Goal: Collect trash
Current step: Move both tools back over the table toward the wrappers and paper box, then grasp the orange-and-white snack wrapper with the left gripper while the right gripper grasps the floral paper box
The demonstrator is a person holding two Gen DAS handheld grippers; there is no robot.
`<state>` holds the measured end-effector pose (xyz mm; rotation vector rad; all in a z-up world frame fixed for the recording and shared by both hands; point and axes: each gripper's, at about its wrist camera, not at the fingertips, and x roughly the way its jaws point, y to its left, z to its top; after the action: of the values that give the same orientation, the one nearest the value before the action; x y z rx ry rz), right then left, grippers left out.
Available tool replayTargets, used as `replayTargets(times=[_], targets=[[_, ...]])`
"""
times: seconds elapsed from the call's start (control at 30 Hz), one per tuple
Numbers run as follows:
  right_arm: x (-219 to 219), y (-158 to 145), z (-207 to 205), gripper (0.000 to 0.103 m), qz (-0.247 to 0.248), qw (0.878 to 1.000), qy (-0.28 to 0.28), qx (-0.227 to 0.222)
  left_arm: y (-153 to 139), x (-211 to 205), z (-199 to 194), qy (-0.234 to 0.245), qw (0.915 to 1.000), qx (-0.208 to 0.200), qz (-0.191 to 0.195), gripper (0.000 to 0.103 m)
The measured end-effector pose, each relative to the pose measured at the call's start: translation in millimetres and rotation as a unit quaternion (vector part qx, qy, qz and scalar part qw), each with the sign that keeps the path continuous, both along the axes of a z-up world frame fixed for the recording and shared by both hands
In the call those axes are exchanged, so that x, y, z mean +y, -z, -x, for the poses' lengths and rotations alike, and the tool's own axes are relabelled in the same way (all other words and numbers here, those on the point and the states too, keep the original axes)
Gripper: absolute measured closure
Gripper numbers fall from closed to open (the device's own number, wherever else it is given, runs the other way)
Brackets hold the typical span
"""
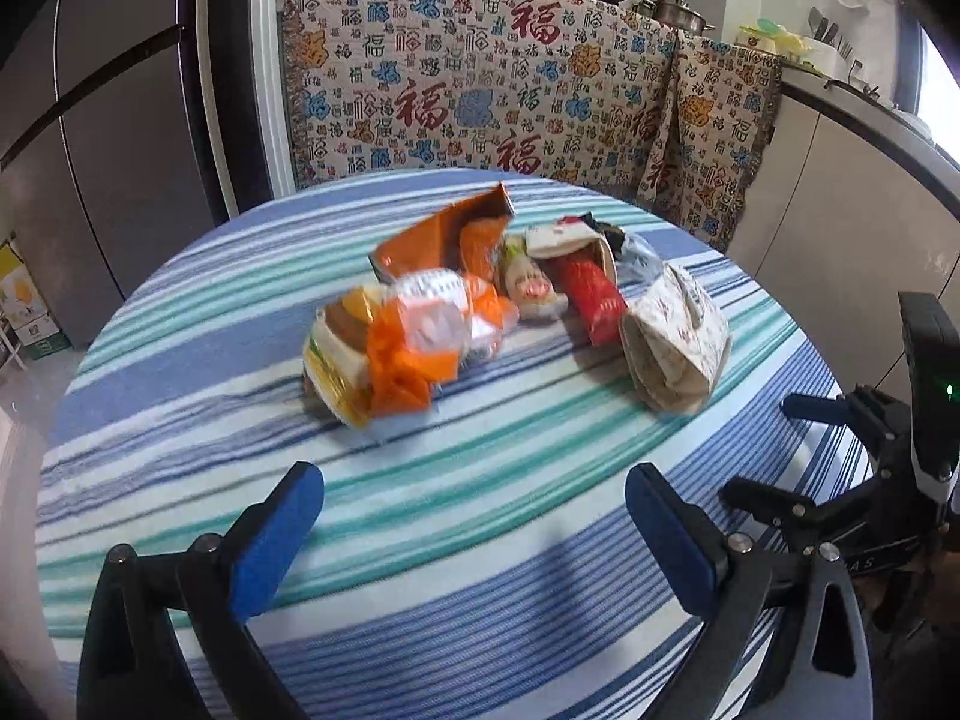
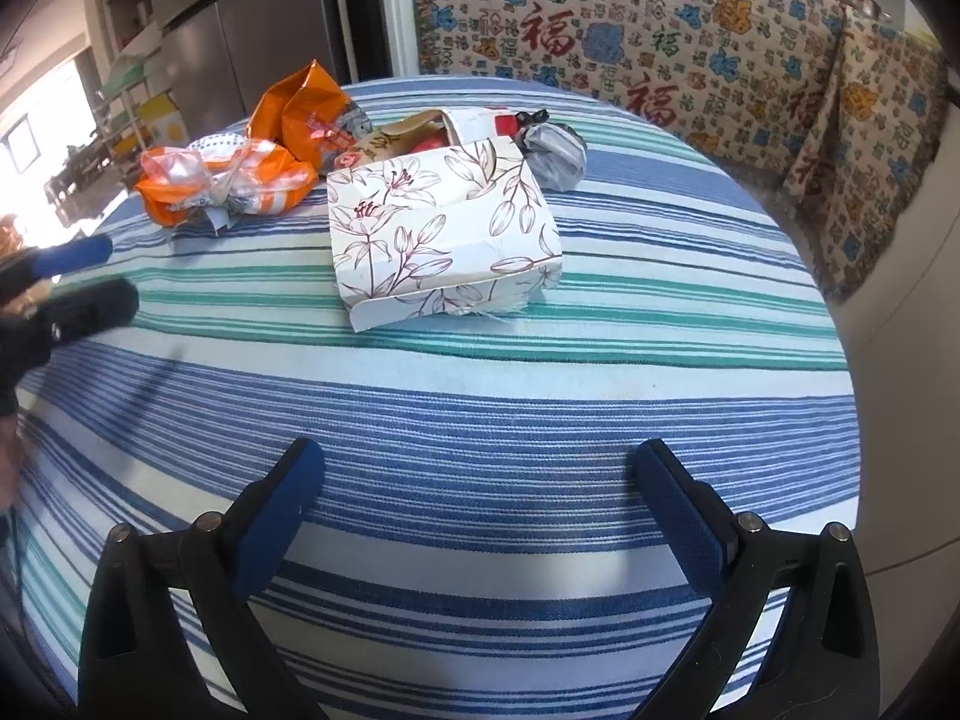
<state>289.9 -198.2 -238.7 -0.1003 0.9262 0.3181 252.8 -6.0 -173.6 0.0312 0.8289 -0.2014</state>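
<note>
A heap of trash lies on the round striped table (image 1: 480, 540): a crumpled orange and clear wrapper (image 1: 396, 342), an orange snack bag (image 1: 450, 234), a red packet (image 1: 591, 294), a grey crumpled bag (image 2: 558, 150) and a flattened floral tissue box (image 1: 675, 348). The box (image 2: 438, 234) is nearest in the right wrist view, with the wrapper (image 2: 222, 183) to its left. My left gripper (image 1: 474, 510) is open and empty, short of the wrapper. My right gripper (image 2: 480, 498) is open and empty, short of the box. The left gripper's fingertips (image 2: 78, 255) show at the left edge.
A patterned cloth (image 1: 510, 90) hangs over the counter behind the table, with pans on top. A grey fridge (image 1: 108, 150) stands at the left. White cabinets (image 1: 840, 210) run along the right. The right gripper's body (image 1: 888, 480) is at the table's right edge.
</note>
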Motion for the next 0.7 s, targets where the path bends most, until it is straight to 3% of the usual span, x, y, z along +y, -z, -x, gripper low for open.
replayTargets(times=[0.07, 0.13, 0.23, 0.27, 0.3, 0.57, 0.63, 0.7], targets=[[-2, 0, -1, 0.0, -0.009, 1.0, -0.002, 0.0, -6, 2, -12, 0.005, 0.9999, -0.009, -0.007, 0.002], [-4, 0, -1, 0.0, -0.015, 1.0, -0.001, 0.0, -8, -1, -25, 0.019, 0.9996, -0.012, -0.015, 0.015], [-1, 1, -1, 0.0, -0.008, 1.0, -0.002, 0.0, -5, -11, -34, 0.032, 0.9984, -0.013, -0.045, 0.05], [-1, 1, -1, 0.0, -0.006, 1.0, -0.003, -0.001, -3, -13, -36, 0.034, 0.9981, -0.009, -0.051, 0.075], [-1, 1, 1, 0.0, -0.006, 1.0, -0.003, -0.001, -1, -14, -37, 0.035, 0.9982, 0.001, -0.048, 0.078], [-6, 1, 3, 0.0, -0.01, 1.0, -0.01, 0.003, 4, -14, 17, 0.034, 0.9988, 0.035, -0.008, 0.076], [-7, 1, 4, 0.0, -0.011, 1.0, -0.014, 0.004, 12, -16, 30, 0.045, 0.9974, 0.057, -0.004, 0.072], [-7, 1, 3, 0.0, -0.009, 1.0, -0.019, 0.005, 20, -20, 39, 0.057, 0.996, 0.068, -0.007, 0.052]])
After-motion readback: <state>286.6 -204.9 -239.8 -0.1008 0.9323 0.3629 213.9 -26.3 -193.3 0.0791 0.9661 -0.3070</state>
